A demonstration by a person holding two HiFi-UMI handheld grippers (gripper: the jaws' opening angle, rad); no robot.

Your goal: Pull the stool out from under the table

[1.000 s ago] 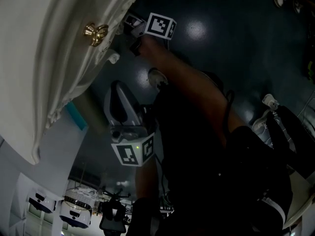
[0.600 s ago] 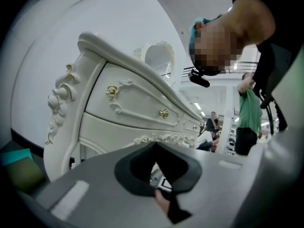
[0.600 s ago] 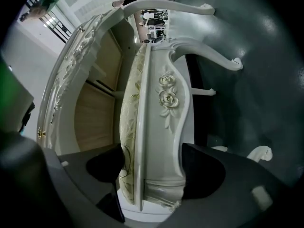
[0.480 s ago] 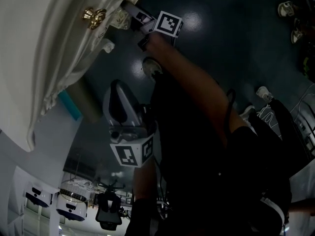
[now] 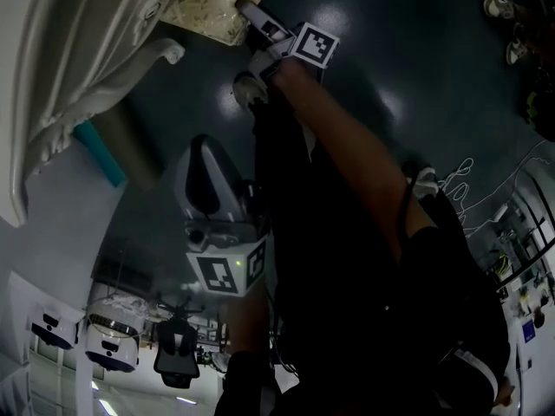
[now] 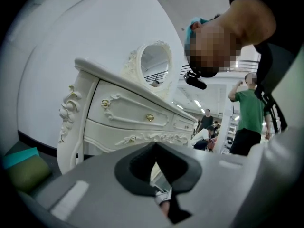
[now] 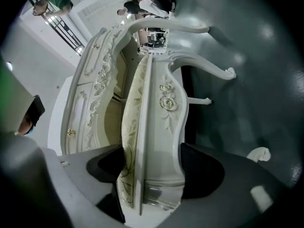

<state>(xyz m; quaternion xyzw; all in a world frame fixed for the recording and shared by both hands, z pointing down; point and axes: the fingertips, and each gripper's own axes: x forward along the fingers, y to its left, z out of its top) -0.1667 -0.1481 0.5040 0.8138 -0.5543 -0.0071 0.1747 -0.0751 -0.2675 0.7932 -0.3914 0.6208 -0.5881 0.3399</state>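
Note:
The cream carved stool (image 7: 161, 141) lies with its gold-patterned seat (image 5: 212, 7) just off the white dressing table (image 5: 78, 50). My right gripper (image 5: 251, 16) is shut on the stool's seat rim, and in the right gripper view both dark pads (image 7: 202, 172) press on the rim's two sides. The stool's curved legs (image 7: 228, 72) stick out over the dark floor. My left gripper (image 5: 208, 167) hangs beside the person's body, away from the stool. In the left gripper view its jaw tips (image 6: 154, 148) meet with nothing between them.
The dressing table (image 6: 128, 113) has gold drawer knobs and an oval mirror on top. A teal and olive box (image 5: 104, 150) lies on the floor by its leg. Shoes (image 5: 499, 7) and a white cable (image 5: 468, 180) lie on the glossy floor. People (image 6: 249, 113) stand in the background.
The stool's patterned seat has come into sight past the table's edge with the right gripper on it. The table has slid toward the head view's upper left. The left gripper has hardly moved.

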